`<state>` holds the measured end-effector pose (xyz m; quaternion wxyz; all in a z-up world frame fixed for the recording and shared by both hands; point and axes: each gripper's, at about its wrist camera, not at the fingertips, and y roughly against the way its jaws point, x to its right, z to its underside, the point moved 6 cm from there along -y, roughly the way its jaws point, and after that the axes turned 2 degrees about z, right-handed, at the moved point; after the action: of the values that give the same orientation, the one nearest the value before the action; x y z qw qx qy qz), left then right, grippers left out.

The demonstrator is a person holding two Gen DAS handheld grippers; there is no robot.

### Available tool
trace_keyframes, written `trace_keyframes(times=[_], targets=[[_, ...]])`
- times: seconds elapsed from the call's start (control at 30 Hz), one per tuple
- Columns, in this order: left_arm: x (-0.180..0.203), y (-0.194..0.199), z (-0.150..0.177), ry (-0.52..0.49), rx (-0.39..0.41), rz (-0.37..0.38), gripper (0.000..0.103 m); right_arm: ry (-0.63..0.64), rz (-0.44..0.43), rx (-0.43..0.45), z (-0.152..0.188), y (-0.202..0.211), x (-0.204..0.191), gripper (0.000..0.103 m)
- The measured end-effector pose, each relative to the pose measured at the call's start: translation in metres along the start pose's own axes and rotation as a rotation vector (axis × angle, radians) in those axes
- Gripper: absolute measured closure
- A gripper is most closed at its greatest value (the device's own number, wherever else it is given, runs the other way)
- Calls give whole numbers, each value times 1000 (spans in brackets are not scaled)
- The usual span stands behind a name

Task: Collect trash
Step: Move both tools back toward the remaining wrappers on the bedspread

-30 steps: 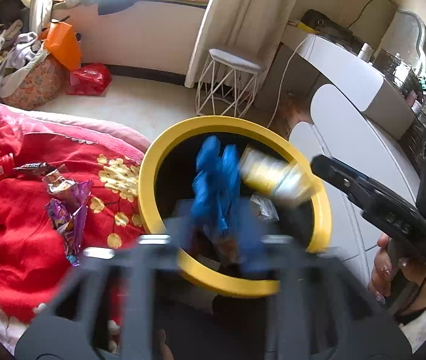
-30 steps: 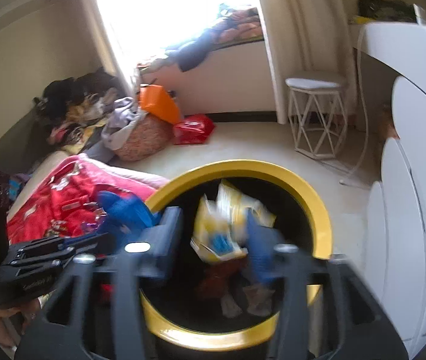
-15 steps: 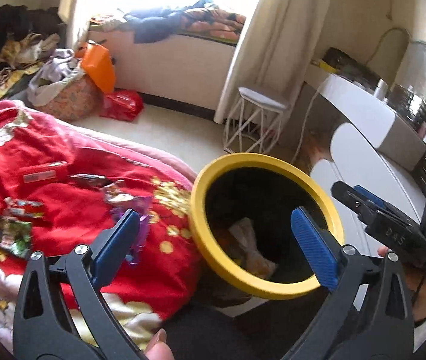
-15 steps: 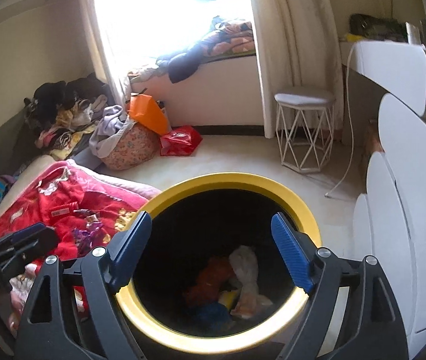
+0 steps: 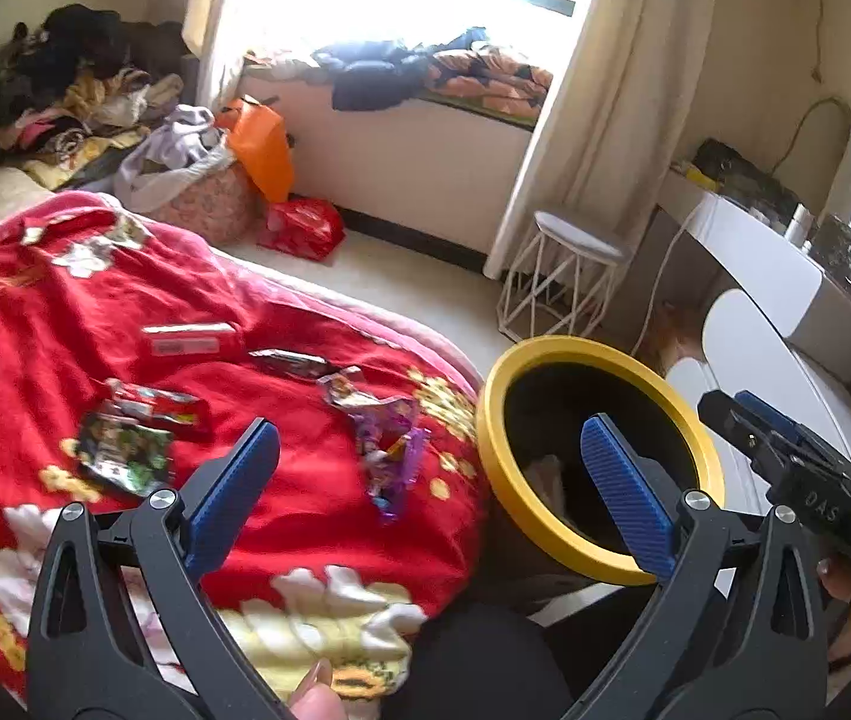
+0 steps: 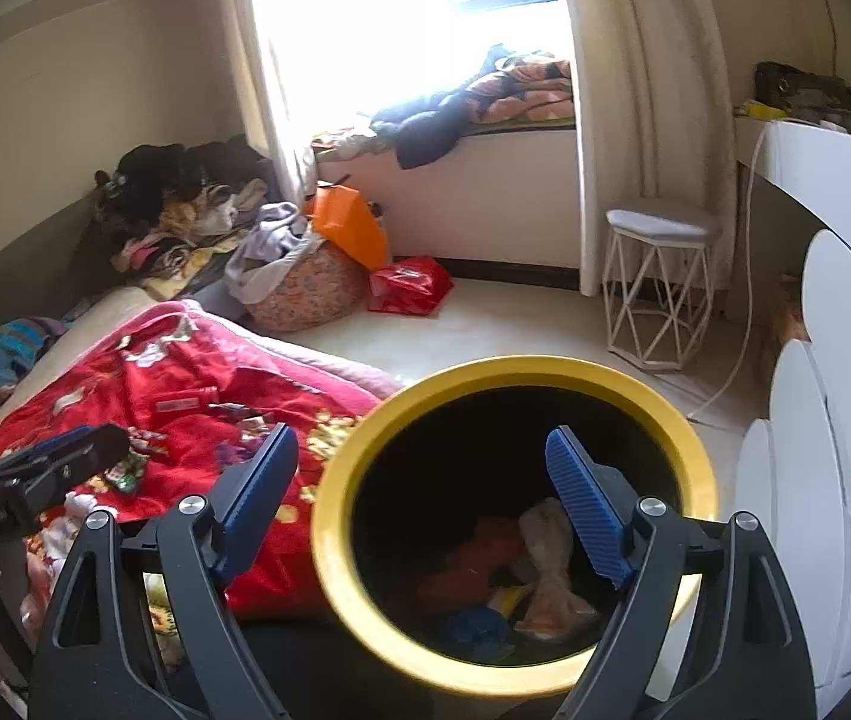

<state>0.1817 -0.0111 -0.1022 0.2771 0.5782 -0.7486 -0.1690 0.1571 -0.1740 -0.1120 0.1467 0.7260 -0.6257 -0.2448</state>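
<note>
A black bin with a yellow rim [image 5: 494,468] [image 6: 329,516] stands beside the bed; it holds crumpled wrappers [image 6: 545,564]. Several wrappers lie on the red blanket [image 5: 65,324]: a purple one [image 5: 389,438], a green one [image 5: 125,456], a red one [image 5: 152,405], a dark one [image 5: 290,360] and a red-and-white pack [image 5: 191,339]. My left gripper [image 5: 428,492] is open and empty, above the blanket's edge near the purple wrapper. My right gripper [image 6: 419,498] is open and empty, above the bin's left rim.
A white wire stool [image 5: 563,282] [image 6: 659,288] stands on the floor beyond the bin. A white dresser [image 5: 785,324] is at the right. A laundry basket [image 6: 305,288], an orange bag [image 5: 260,147] and a red bag [image 5: 302,228] sit by the window ledge.
Both grippers opened and dropped a blue wrapper and a yellow one into the bin. The left gripper then swung left toward the blanket; the right pulled back slightly.
</note>
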Motion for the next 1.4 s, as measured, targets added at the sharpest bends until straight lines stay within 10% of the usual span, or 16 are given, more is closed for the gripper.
trace_keyframes(times=[1.4], targets=[[-148,39,15,225,33,-199,10,190,-185,-131,25,-45,-141,21]])
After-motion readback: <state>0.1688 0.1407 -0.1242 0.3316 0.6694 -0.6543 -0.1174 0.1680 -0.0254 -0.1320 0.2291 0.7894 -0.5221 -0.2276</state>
